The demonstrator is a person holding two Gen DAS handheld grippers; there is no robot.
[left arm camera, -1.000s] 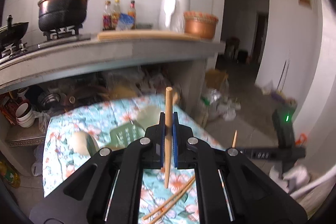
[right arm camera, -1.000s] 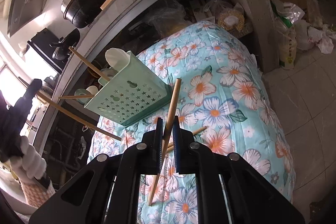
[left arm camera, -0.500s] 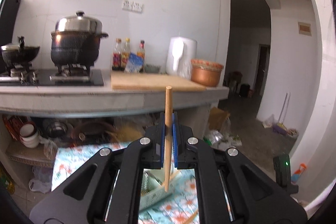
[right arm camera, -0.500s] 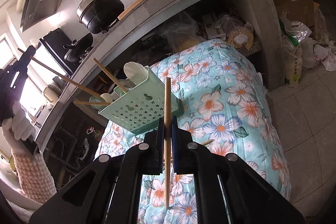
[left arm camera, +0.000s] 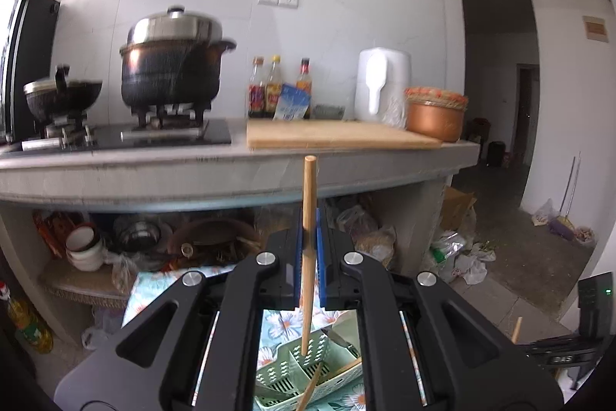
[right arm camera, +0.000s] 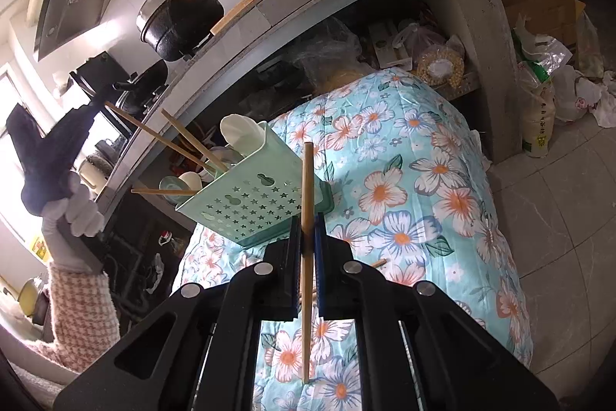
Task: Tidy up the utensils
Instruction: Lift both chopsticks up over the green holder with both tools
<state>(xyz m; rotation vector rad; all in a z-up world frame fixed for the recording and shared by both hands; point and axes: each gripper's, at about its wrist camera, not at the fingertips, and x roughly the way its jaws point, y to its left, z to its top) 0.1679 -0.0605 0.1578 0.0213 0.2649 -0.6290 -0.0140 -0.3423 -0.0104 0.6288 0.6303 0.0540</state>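
Observation:
In the left wrist view my left gripper [left arm camera: 308, 218] is shut on a wooden chopstick [left arm camera: 309, 257] that stands upright, its lower tip over the mint green utensil caddy [left arm camera: 285, 372]. The right wrist view shows that gripper [right arm camera: 94, 110] at the left in a gloved hand [right arm camera: 81, 214], its chopstick [right arm camera: 154, 137] slanting down into the caddy [right arm camera: 250, 203]. My right gripper [right arm camera: 307, 230] is shut on another upright chopstick [right arm camera: 307, 187], just in front of the caddy. The caddy holds a white spoon [right arm camera: 238, 133] and more chopsticks. One loose chopstick [right arm camera: 379, 262] lies on the floral cloth [right arm camera: 423, 180].
A grey counter [left arm camera: 231, 176] rises behind the cloth-covered table, bearing a black pot [left arm camera: 173, 72], sauce bottles [left arm camera: 273, 87], a cutting board [left arm camera: 338, 137] and a copper bowl [left arm camera: 435, 114]. Bowls and bags fill the shelf under it. Bags [right arm camera: 539, 110] sit on the tiled floor at right.
My left gripper has risen and tipped upward, so its view swung from the table to the counter. The chopstick in my right gripper went from slanted to upright; that gripper barely moved.

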